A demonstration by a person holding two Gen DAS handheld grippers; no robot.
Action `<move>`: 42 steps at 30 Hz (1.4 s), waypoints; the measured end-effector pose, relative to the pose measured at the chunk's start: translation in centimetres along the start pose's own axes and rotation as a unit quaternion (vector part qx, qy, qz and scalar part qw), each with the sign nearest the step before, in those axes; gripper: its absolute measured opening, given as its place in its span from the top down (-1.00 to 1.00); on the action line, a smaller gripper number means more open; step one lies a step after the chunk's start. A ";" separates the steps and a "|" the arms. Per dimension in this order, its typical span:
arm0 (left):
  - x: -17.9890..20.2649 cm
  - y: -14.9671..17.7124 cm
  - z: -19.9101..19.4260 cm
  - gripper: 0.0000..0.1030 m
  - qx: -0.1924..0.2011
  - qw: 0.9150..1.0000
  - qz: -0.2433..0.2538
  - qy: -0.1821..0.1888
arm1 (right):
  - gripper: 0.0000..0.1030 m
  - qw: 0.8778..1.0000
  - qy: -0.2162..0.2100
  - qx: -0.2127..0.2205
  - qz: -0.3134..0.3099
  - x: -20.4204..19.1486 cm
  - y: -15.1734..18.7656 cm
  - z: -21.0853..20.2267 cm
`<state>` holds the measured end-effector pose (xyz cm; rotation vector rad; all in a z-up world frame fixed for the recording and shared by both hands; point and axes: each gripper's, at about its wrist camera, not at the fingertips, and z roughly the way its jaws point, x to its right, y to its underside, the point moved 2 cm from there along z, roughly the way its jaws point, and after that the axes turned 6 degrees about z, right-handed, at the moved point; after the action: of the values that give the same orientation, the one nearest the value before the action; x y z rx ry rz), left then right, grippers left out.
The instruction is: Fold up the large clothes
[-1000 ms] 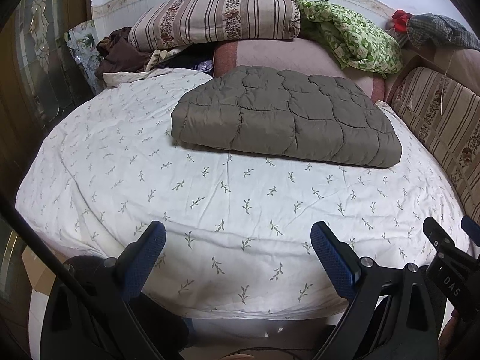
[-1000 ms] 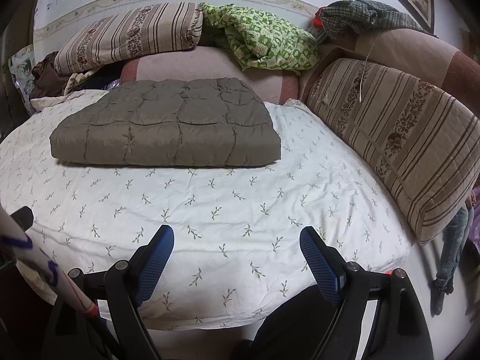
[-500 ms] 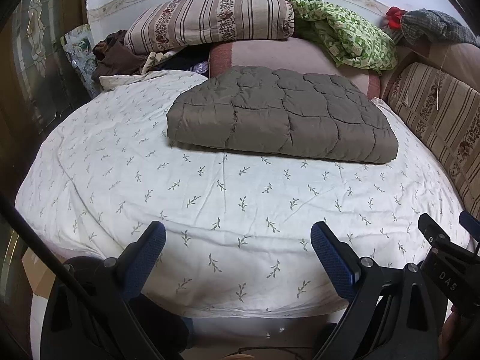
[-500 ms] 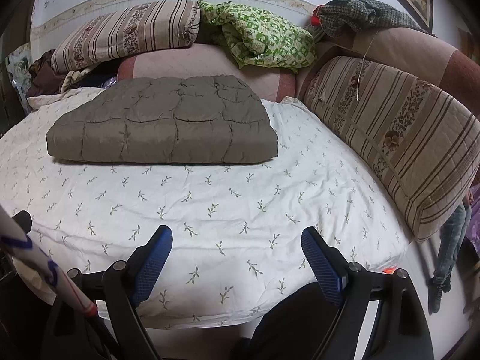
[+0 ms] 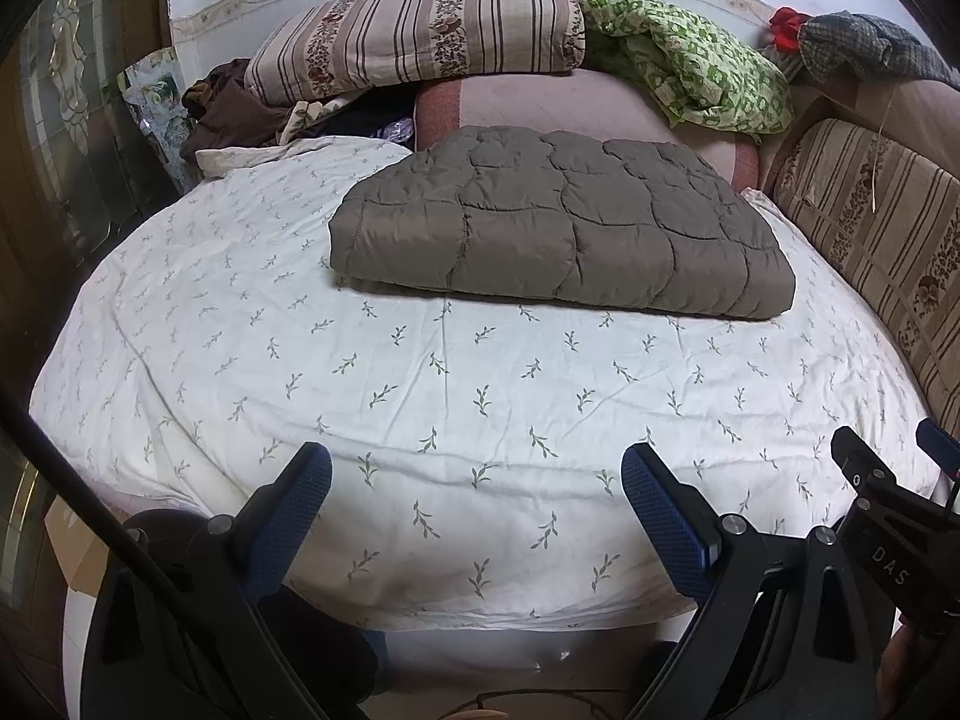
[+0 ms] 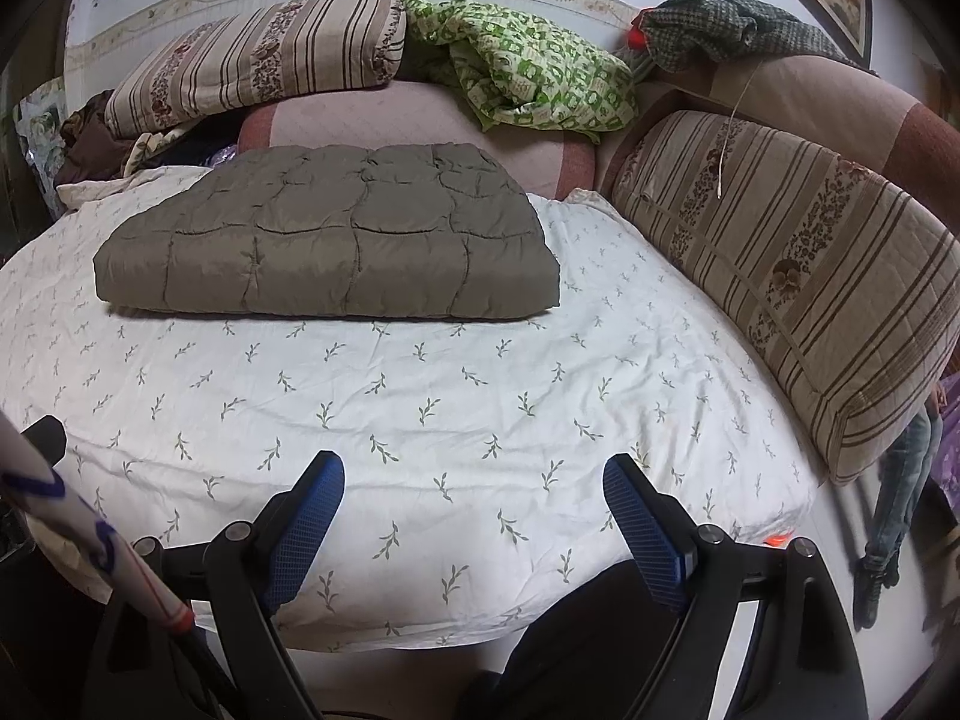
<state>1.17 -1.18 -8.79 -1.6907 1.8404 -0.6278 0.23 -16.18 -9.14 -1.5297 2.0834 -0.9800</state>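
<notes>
The left gripper (image 5: 477, 501) is held with its jaws spread wide and nothing between them; its fingers (image 5: 663, 510) are black plastic arms faced with blue, finely ribbed pads. The right gripper (image 6: 474, 507) is held the same way — jaws wide, empty, the same blue textured pads on black arms. Both are poised over the near edge of the bed, and neither touches the cloth.

Beneath them a white sheet (image 5: 480, 408) is spread, thin and lightly creased, printed with small green sprigs.

Farther back, well apart from both grippers, the quilt (image 5: 558, 222) is seen lying flat on the sheet in a folded, roughly rectangular slab. It is a grey-brown, slightly shiny padded fabric, stitched into puffy curved panels, with rounded edges and stacked layers showing at the near side.

Behind it a plump pink bolster (image 6: 420, 120) is set, with a striped, flower-banded pillow (image 5: 420, 36) and a crumpled green-patterned cloth (image 6: 534, 66) on top. Along the right side a long striped cushion (image 6: 792, 264) — quilted, brown and beige — is propped.
</notes>
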 end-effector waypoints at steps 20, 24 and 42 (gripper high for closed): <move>0.1 0.1 0.4 -0.88 -0.010 1.000 0.004 0.004 | -0.78 1.000 0.003 -0.005 0.000 0.1 0.2 0.4; 0.1 0.3 0.6 -0.88 -0.013 1.000 0.005 0.006 | -0.78 1.000 0.004 -0.006 0.000 0.1 0.1 0.5; 0.0 0.5 1.2 -0.88 -0.022 1.000 0.004 0.009 | -0.78 1.000 0.005 -0.006 0.002 -0.1 0.2 0.7</move>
<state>1.59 -1.07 -9.99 -1.7099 1.8857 -0.6046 0.57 -16.29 -9.82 -1.5292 2.1017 -0.9774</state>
